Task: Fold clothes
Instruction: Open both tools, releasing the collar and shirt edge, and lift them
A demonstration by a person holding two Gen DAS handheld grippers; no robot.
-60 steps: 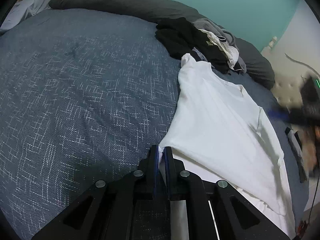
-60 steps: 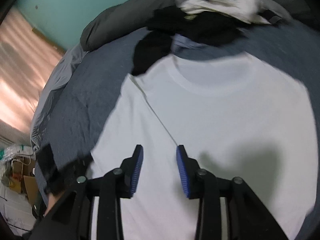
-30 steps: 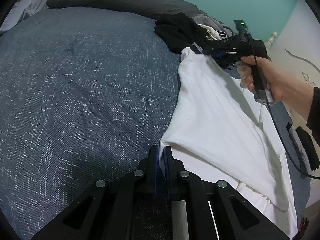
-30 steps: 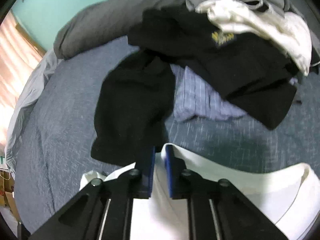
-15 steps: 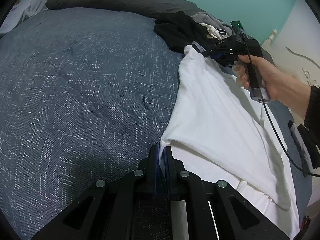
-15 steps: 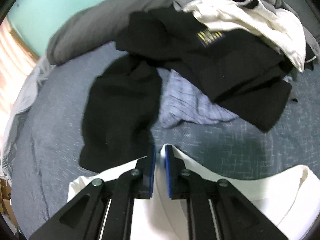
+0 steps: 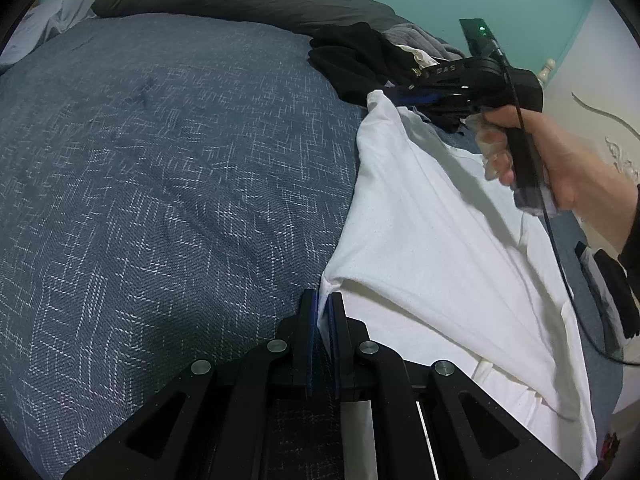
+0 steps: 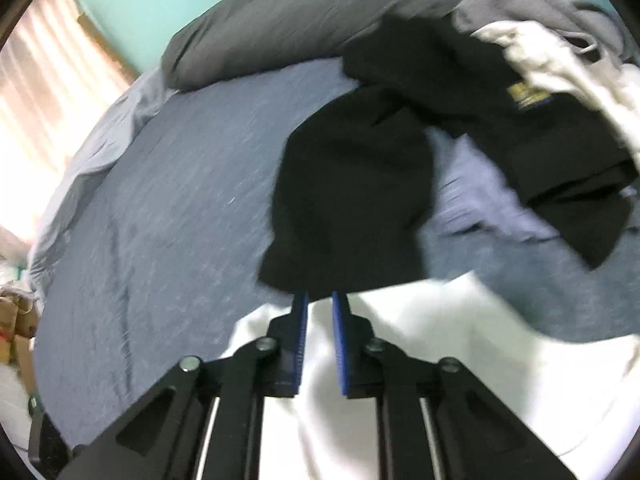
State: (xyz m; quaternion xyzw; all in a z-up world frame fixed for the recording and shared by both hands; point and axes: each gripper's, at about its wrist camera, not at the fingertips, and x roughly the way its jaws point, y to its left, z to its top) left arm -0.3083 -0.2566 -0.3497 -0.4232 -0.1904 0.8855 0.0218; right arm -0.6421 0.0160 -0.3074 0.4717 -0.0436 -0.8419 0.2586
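The white T-shirt (image 7: 432,232) lies on the blue bedspread (image 7: 168,184), its left edge raised between two grips. The left gripper (image 7: 323,308) has its jaws pinched tight on the near corner; the right gripper (image 7: 394,98), held in a hand (image 7: 560,164), has its jaws nearly closed on the far shoulder corner. To my eye this is a lengthwise fold. It goes best if both corners travel level and taut, so the raised edge lands straight across the body, clear of the black garment (image 8: 352,200) and the pile (image 8: 540,64) beyond.
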